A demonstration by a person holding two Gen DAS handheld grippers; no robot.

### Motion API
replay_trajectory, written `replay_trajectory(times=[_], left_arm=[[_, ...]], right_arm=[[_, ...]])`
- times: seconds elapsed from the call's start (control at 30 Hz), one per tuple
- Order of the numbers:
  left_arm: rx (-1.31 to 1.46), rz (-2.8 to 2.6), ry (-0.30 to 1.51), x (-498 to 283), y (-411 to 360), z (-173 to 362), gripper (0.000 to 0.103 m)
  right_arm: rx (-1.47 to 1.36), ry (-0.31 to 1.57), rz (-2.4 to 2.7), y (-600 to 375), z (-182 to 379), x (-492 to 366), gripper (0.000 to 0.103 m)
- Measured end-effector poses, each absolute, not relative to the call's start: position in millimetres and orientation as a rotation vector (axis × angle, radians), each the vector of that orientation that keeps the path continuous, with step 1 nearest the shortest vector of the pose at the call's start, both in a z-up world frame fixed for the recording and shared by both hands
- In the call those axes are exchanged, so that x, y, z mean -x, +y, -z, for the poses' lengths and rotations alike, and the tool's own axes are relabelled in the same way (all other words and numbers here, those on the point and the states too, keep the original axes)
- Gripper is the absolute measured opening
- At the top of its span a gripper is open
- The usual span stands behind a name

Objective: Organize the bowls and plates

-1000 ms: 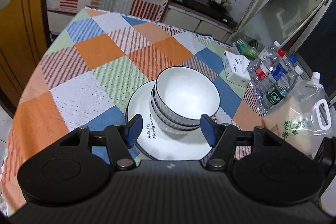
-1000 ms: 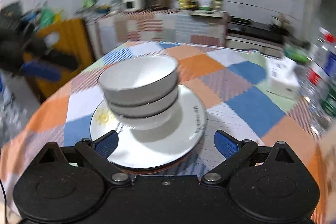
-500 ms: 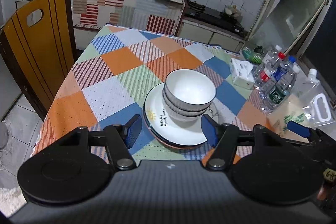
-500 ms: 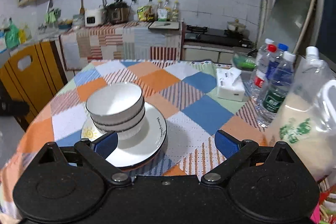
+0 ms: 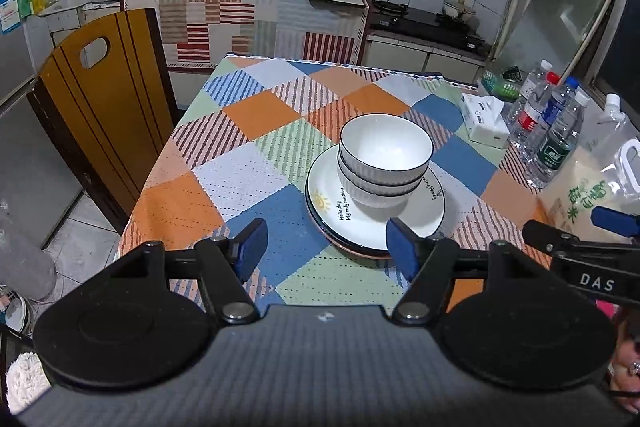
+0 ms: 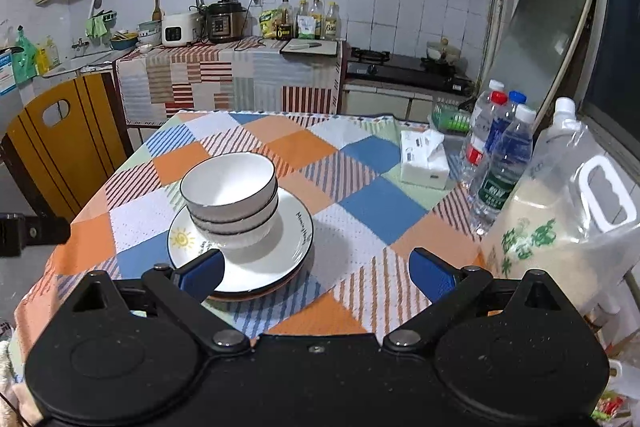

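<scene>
Both grippers have drawn back, jaws open and empty, from white dark-rimmed bowls (image 5: 386,163) stacked on plates (image 5: 430,213).

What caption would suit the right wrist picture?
Open right gripper above a patchwork table, facing stacked bowls on plates, water bottles alongside.
</scene>
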State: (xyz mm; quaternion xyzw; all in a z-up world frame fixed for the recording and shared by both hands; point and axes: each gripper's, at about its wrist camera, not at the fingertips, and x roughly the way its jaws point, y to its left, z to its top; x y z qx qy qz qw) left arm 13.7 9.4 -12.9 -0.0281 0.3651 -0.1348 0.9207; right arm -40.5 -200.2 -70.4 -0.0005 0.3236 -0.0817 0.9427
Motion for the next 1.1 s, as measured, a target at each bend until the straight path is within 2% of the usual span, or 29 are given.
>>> replay_trajectory(times=[0.53, 0.8, 1.1], left_arm=[[-0.034, 0.238, 0.711, 4.9, 2.8, 16.9, 0.079], [-0.034, 0.241, 0.695, 9.4, 1.5, 18.3, 0.093], [-0.040, 0.220, 0.676, 13.6, 0.2, 18.8, 0.095]], right_arm=[[0.044, 0.698, 0.212, -191.5, 74.5, 53.4, 0.100], [0.049, 0.694, 0.203, -191.3, 77.0, 58.8, 0.100], [0.065, 0.690, 0.216, -189.9, 78.4, 61.8, 0.100]])
